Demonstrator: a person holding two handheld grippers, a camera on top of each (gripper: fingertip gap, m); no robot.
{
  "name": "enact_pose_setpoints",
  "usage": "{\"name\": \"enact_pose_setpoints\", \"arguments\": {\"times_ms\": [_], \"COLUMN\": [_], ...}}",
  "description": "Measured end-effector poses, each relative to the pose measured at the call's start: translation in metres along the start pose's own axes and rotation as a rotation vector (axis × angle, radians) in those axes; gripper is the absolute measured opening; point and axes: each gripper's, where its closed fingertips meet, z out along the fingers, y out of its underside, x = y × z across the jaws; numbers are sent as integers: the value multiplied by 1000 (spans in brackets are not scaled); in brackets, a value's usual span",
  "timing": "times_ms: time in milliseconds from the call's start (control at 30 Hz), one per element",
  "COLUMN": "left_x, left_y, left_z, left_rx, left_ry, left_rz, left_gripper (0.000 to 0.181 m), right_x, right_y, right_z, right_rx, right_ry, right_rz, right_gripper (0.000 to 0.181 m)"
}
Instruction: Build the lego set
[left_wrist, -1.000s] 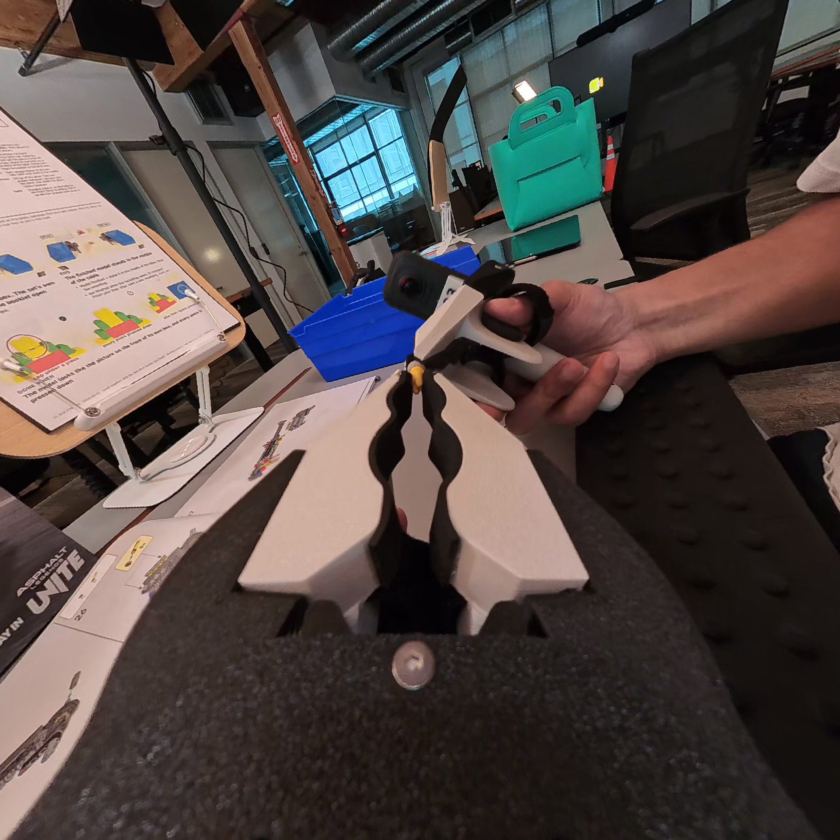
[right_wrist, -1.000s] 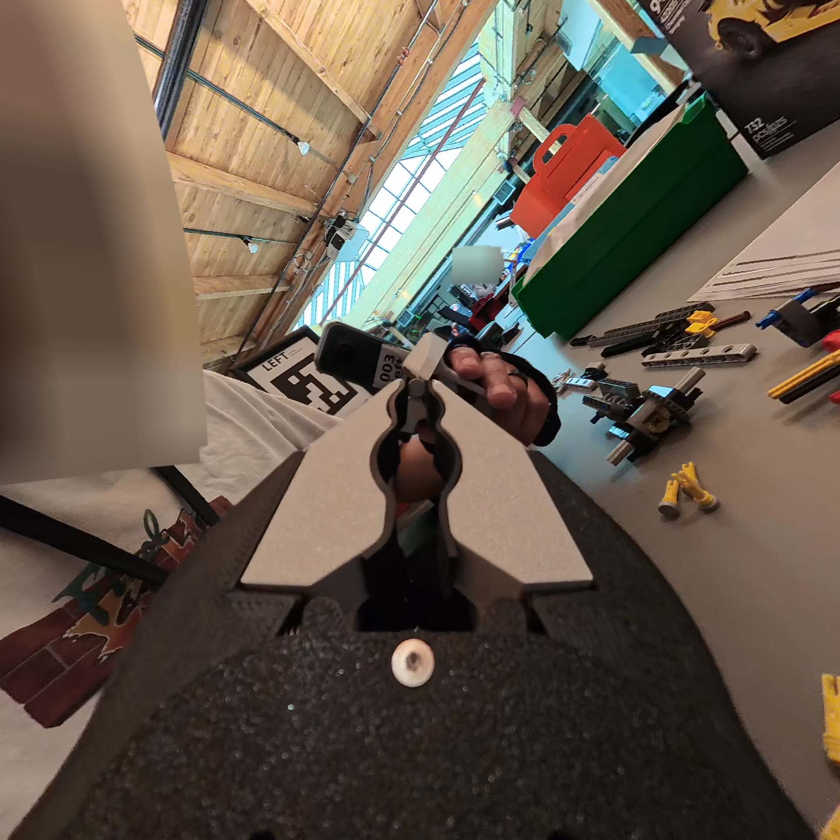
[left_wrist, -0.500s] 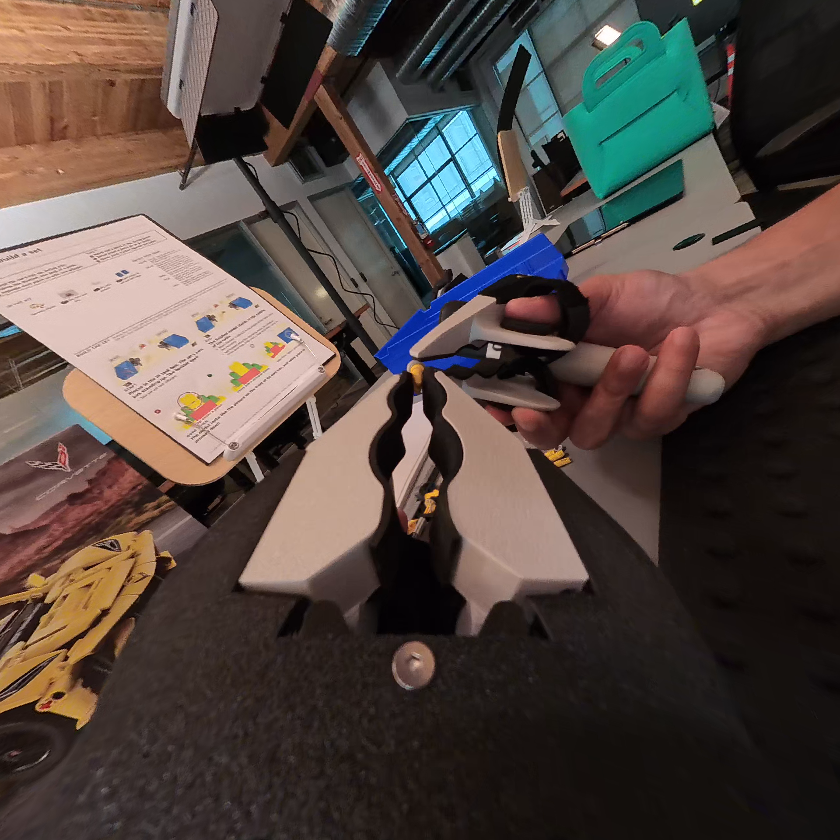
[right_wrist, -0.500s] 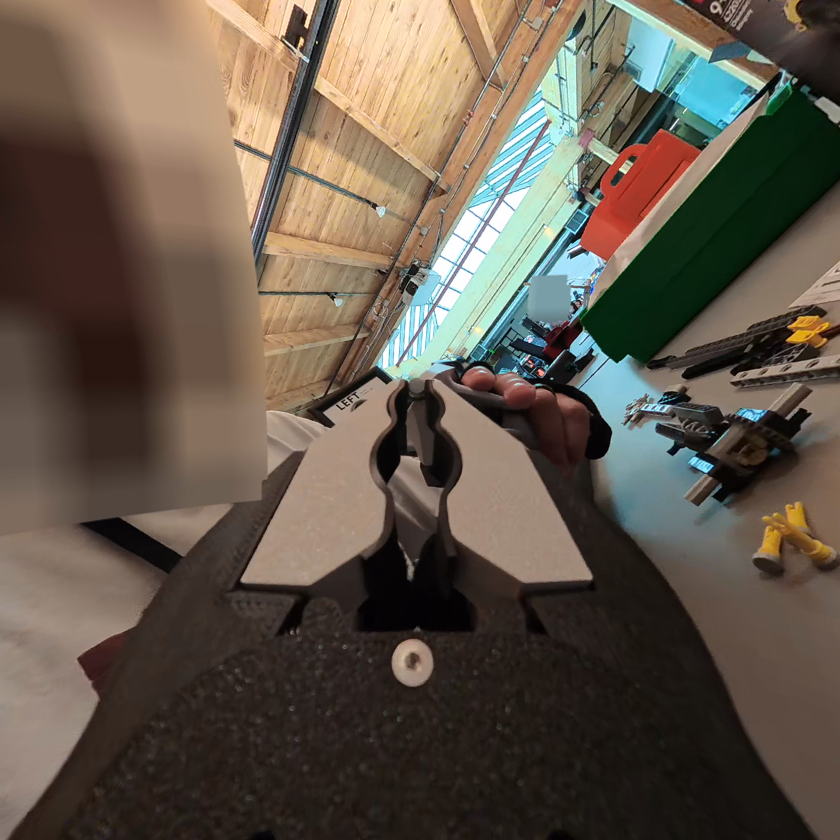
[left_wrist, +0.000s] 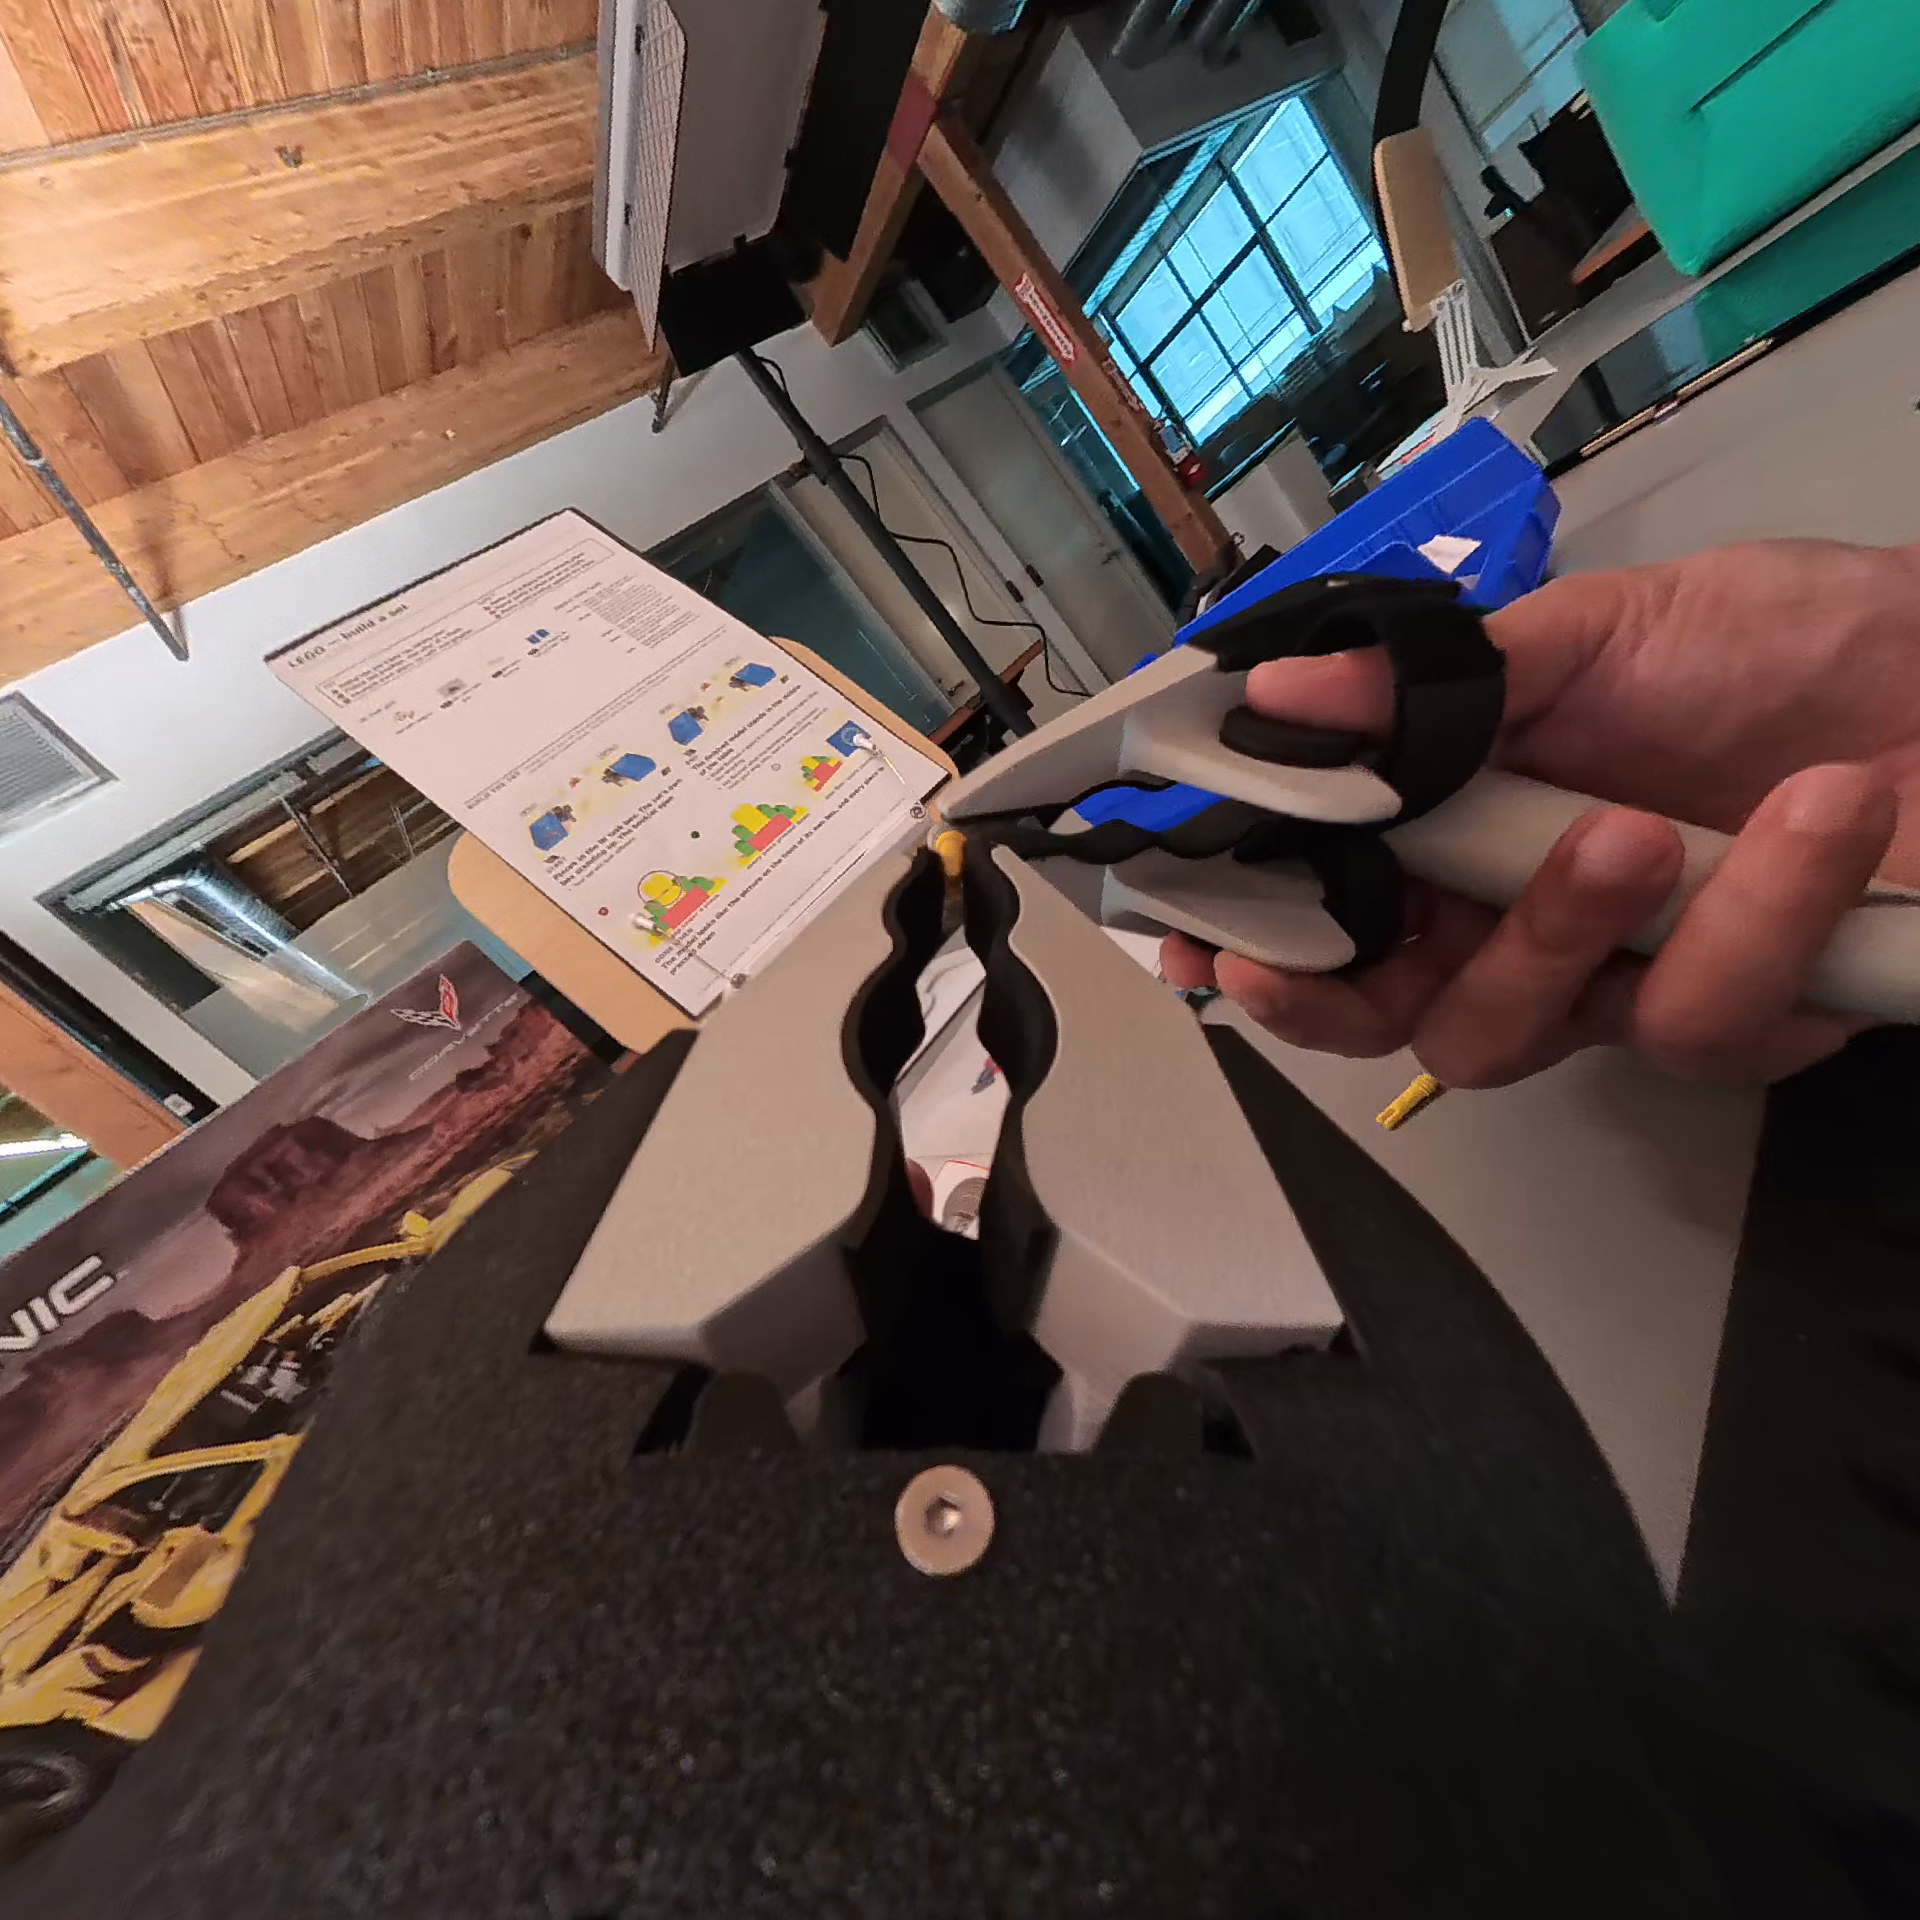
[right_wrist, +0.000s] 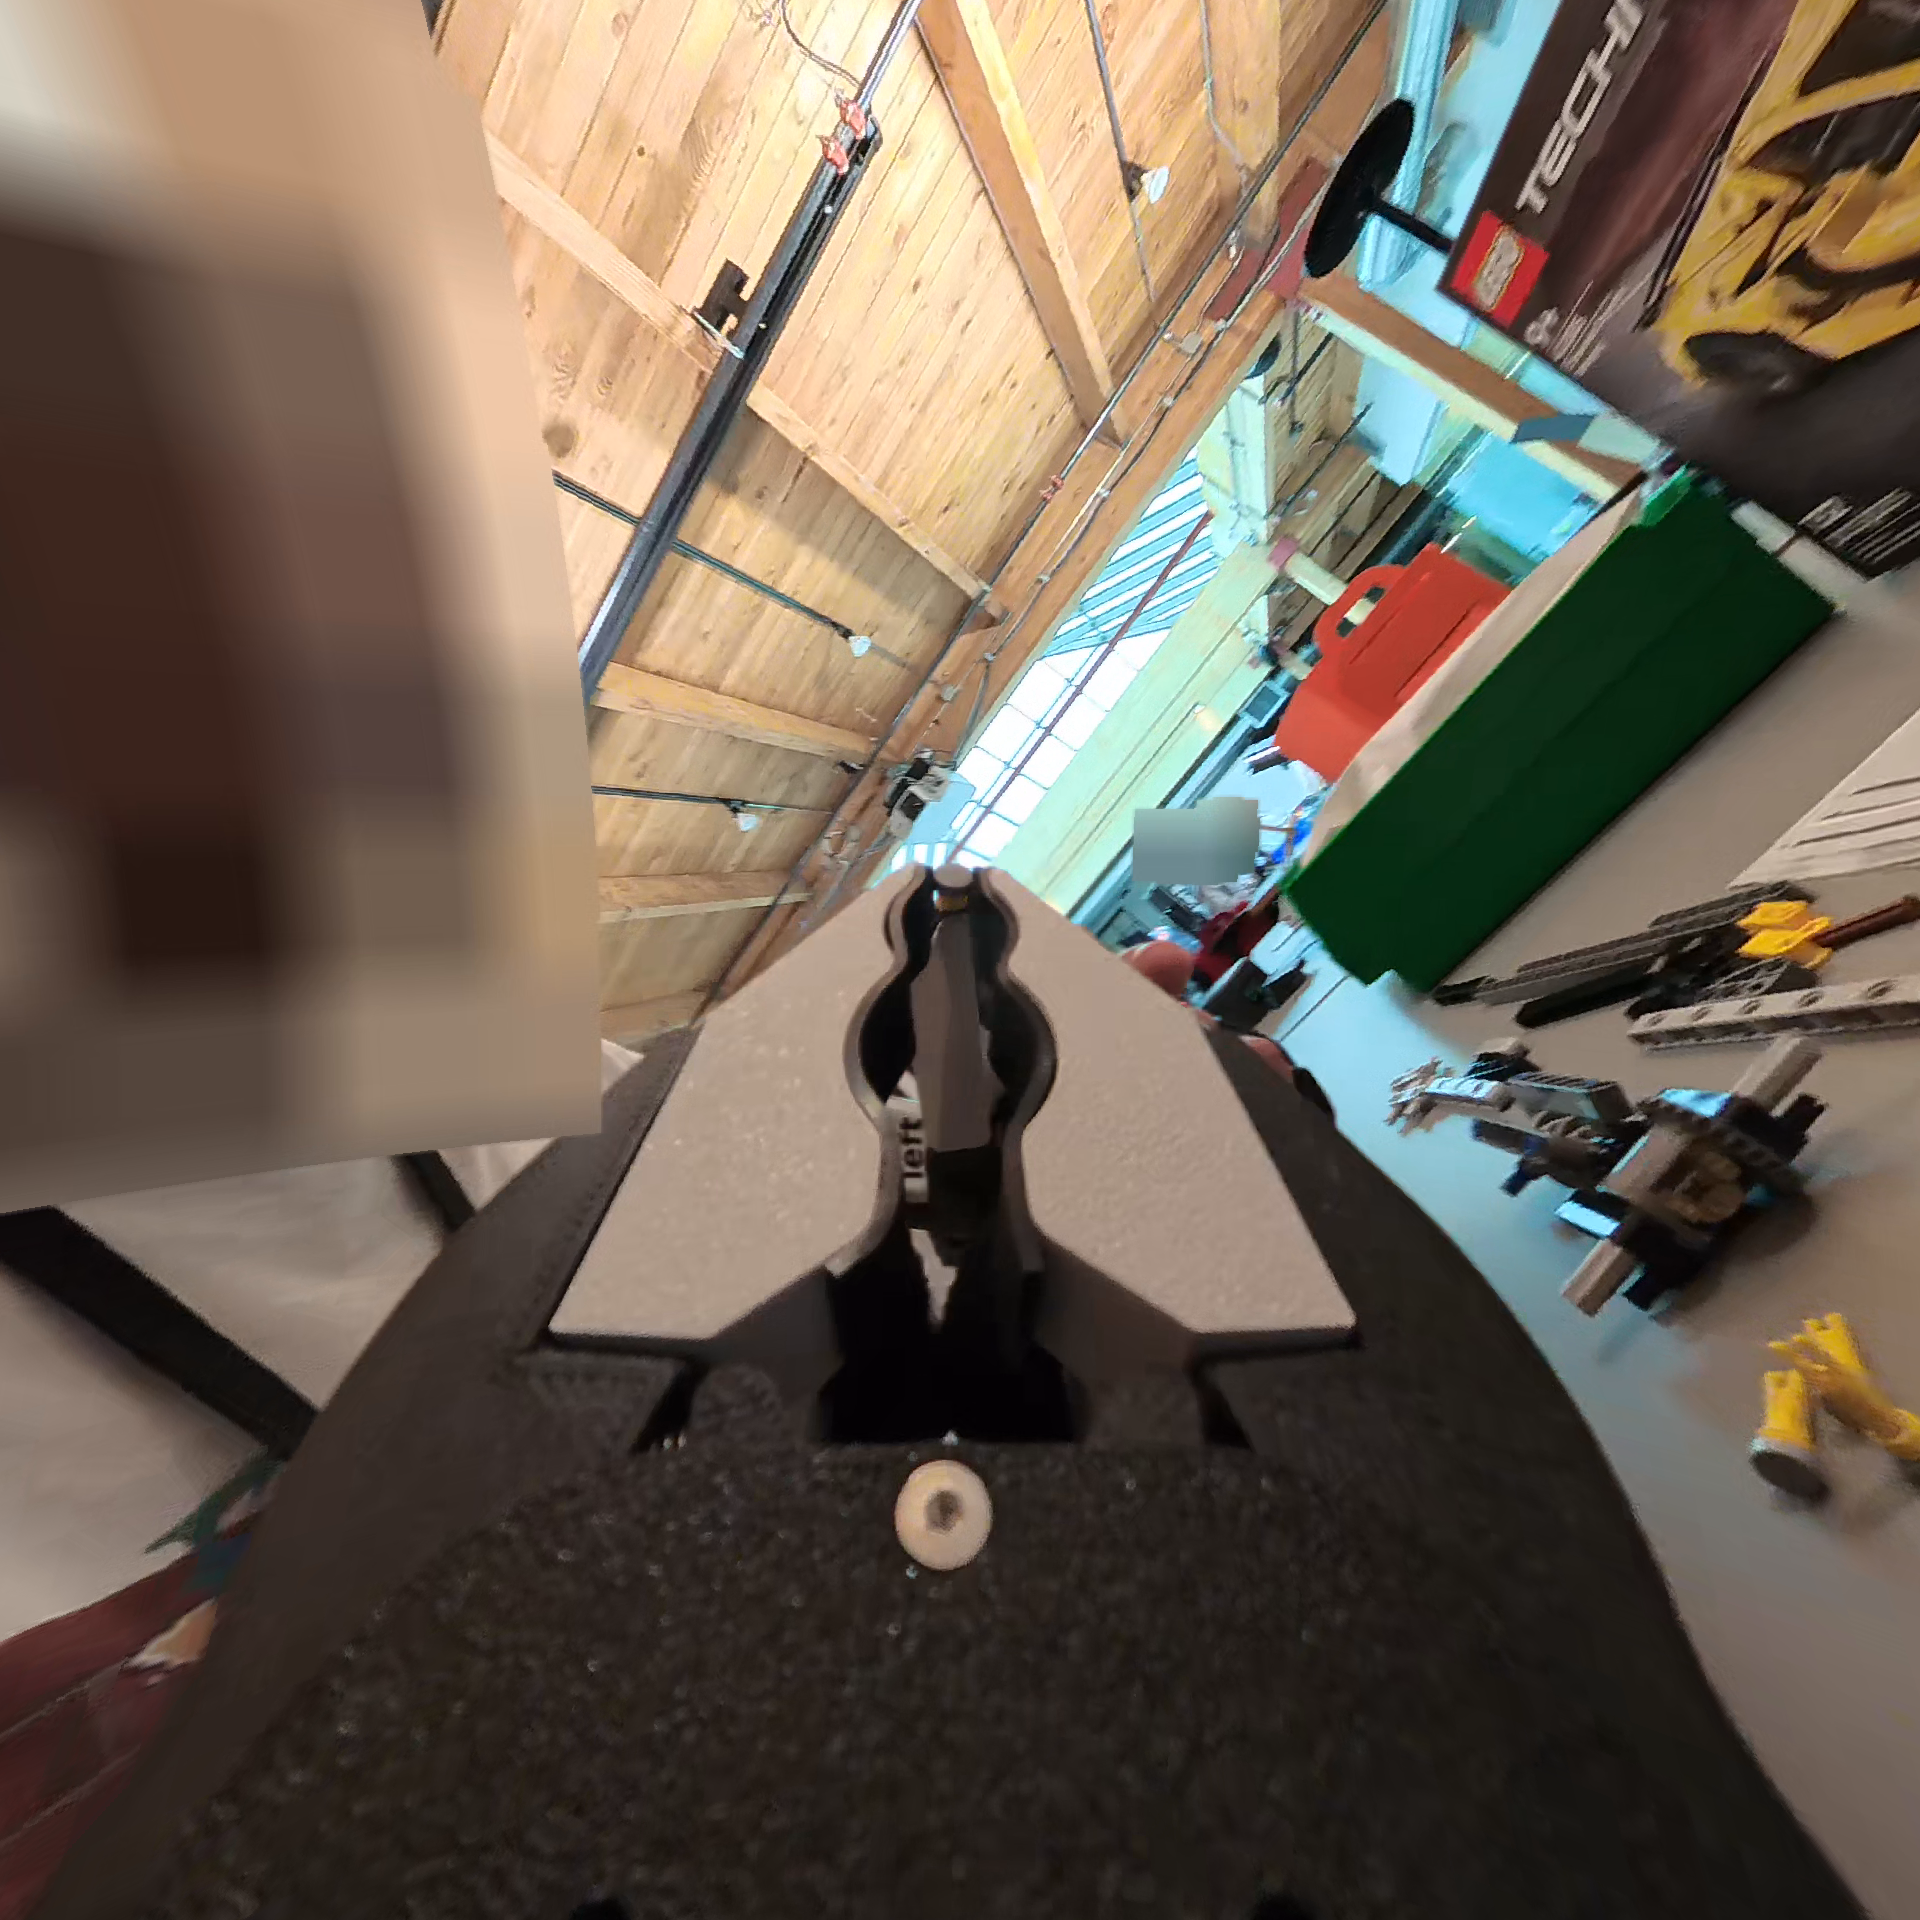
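Note:
My left gripper (left_wrist: 948, 868) is shut at its tip on a small yellow pin (left_wrist: 948, 844) and held in the air. My right gripper (left_wrist: 951, 812), held by a hand (left_wrist: 1662, 790), comes in from the right, and its shut tip touches that pin. In the right wrist view my right gripper (right_wrist: 951, 896) is shut on a small grey piece (right_wrist: 951, 881) at its tip. The left gripper's finger shows edge-on through the gap behind it. A partly built black and grey assembly (right_wrist: 1683, 1153) lies on the grey table (right_wrist: 1558, 1507).
Loose yellow pins (right_wrist: 1808, 1392), black beams (right_wrist: 1642, 945) and a grey beam (right_wrist: 1787, 1013) lie near a green bin (right_wrist: 1558, 790). One yellow pin (left_wrist: 1408, 1091) lies on the table. An instruction sheet on a stand (left_wrist: 623, 748), the set's box (left_wrist: 260, 1299) and a blue bin (left_wrist: 1455, 520) stand behind.
Both grippers have tilted up and drawn together, so their tips now meet at the yellow pin. The right gripper has turned to lie sideways in the left wrist view.

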Motion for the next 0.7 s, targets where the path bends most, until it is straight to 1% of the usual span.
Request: {"name": "enact_pose_setpoints", "arguments": {"times_ms": [33, 200, 267, 333, 367, 500, 700], "left_x": [0, 4, 5, 5, 5, 3, 3], "left_y": [1, 1, 2, 5, 5, 6, 9], "left_z": [0, 0, 1, 3, 3, 3, 3], "left_rx": [-1, 26, 15, -9, -19, -35, -72], "left_ry": [10, 98, 95, 69, 51, 25, 5], "left_rz": [-21, -161, -146, -99, -72, -47, -10], "left_gripper": [3, 4, 4, 4, 3, 4, 4], "right_x": [1, 3, 4, 7, 7, 8, 11], "right_y": [0, 1, 1, 0, 0, -2, -2], "right_z": [0, -3, -5, -6, -6, -4, -5], "right_rx": [-3, -72, -61, -36, -31, -31, -55], "right_ry": [20, 136, 151, 159, 169, 235, 374], "right_rz": [-29, -249, -253, -222, -236, -369, -606], "right_gripper": [6, 7, 7, 7, 7, 6, 6]}}
